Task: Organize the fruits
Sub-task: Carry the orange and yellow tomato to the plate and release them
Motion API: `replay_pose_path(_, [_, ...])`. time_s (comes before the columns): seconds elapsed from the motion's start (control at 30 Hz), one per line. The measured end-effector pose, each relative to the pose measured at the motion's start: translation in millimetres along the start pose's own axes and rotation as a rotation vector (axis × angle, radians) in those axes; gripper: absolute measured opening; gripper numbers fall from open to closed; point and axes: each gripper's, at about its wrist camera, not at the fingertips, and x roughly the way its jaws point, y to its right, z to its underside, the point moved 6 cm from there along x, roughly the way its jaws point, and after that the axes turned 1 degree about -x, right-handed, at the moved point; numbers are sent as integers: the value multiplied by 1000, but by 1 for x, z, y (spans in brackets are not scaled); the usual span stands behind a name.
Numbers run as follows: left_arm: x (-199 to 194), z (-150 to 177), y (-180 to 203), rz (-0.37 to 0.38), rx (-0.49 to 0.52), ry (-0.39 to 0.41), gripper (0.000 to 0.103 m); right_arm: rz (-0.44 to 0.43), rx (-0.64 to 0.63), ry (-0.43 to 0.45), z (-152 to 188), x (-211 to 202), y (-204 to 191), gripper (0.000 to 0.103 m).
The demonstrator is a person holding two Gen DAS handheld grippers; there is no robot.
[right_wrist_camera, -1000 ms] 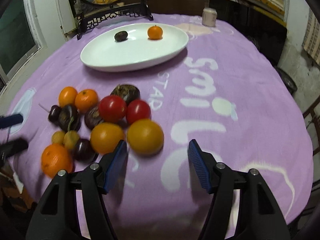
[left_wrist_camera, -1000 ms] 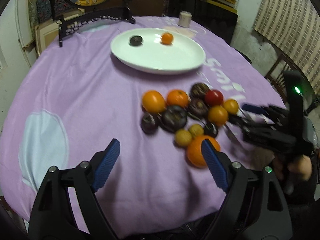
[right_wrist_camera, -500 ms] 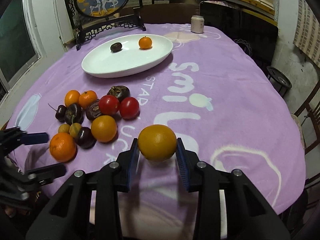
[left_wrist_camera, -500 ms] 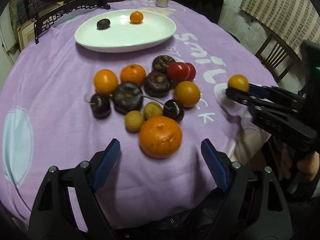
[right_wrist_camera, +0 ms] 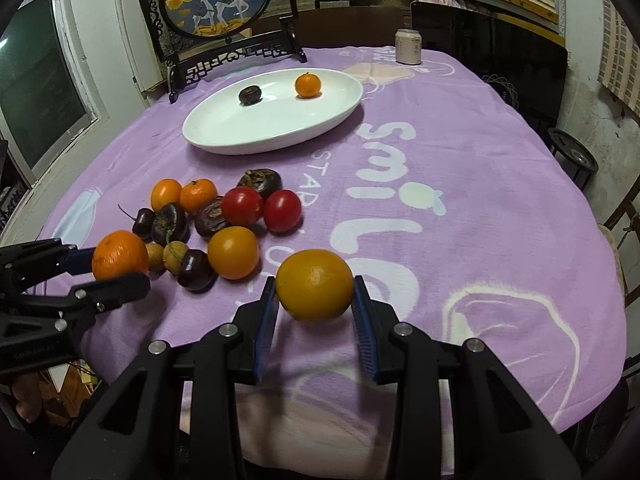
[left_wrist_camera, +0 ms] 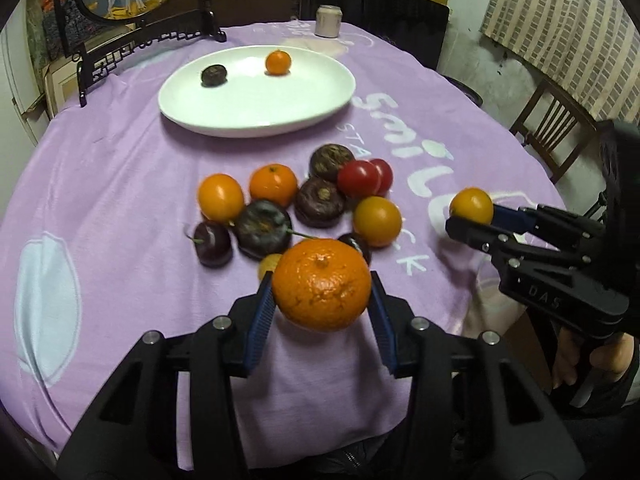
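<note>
— Orange, dimpled round mandarin [left_wrist_camera: 322, 284]: where is it held?
— Lower centre; the left gripper [left_wrist_camera: 322, 312] fingers are closing on it.
— And the smooth yellow-orange round fruit [right_wrist_camera: 315, 284]?
— Clamped by the right gripper [right_wrist_camera: 316, 320] fingers, lower centre.

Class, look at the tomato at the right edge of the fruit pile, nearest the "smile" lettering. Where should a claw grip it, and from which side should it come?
Grip the tomato across its widest middle, coming from above on its open right side. It is round and smooth, so pads need the widest part. The second tomato touches its left, so one finger goes in front and one behind.
</note>
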Motion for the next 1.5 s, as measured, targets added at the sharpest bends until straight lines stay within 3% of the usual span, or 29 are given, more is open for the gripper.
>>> replay_pose_path(0.23, [-3,-10,-26,12,-55,9,46,-3,-14,-4,-14,4,-12,37])
replay_pose_path(0.4, [-6,-40,-48,-13,-76,48,46,-15,-50,3,-43,12,-27,37])
replay_pose_path(0.63, [15,-138,-80,-81,-77,95,46,-39,-84,0,-123,41,-36,37])
replay_pose_path(0.83, [68,-206,-107,-99,-110,44,46,-23,-109,-45,-190,97,-37,37])
replay_pose_path(1.03, [117,-225,-125,-93,-137,-22,46,1,-110,-129,-216,161,-24,37])
replay_pose_path(1.23, [142,-234,-138,-91,-169,-37,47,21,-101,-120,-226,184,-17,38])
replay_pose_path(1.33, [133,-238,-139,-98,-179,1,62,84,-100,-85,-232,182,-11,54])
replay_pose_path(1.5, [67,-229,-135,-102,-181,112,66,88,-76,-44,-227,131,-2,57])
